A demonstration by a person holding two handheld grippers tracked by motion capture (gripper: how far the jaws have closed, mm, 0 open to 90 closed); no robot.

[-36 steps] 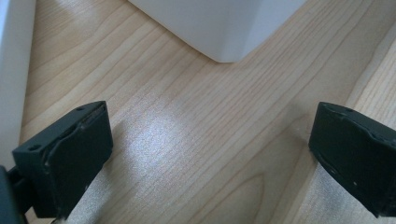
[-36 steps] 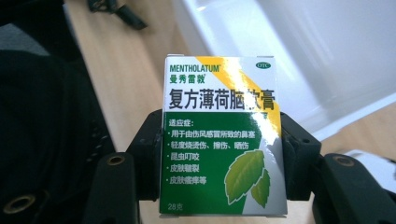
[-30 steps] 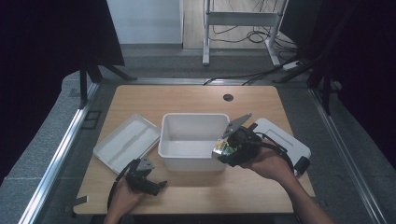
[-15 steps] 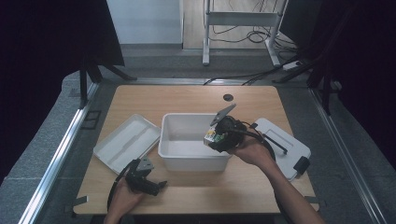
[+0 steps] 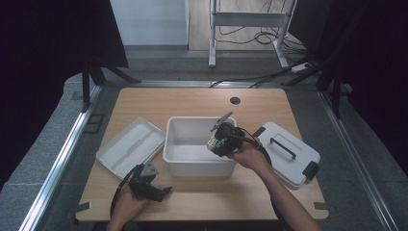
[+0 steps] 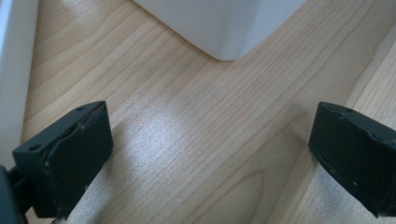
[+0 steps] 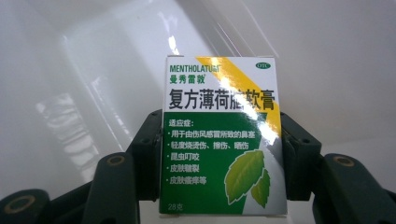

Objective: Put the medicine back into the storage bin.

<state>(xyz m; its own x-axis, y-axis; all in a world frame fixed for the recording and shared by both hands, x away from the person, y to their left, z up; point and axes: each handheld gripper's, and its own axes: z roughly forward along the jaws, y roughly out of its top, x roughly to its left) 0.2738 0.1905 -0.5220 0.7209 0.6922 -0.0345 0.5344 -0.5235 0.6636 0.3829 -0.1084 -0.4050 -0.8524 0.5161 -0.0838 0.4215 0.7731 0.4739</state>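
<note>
A green-and-white box [image 7: 223,140] marked MENTHOLATUM sits clamped in the right tool [image 5: 217,141], held over the bin's [image 5: 177,159] right part. A lid [image 5: 288,152] lies just right of the bin, a tray [image 5: 130,146] just left. The left tool [image 5: 163,190], jaws apart, rests on the counter [image 5: 192,101] before the bin's left corner.

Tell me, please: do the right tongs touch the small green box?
Touching. In the right gripper view the right tongs have both black jaws pressed against the sides of the green box, holding it over the white bin.
</note>
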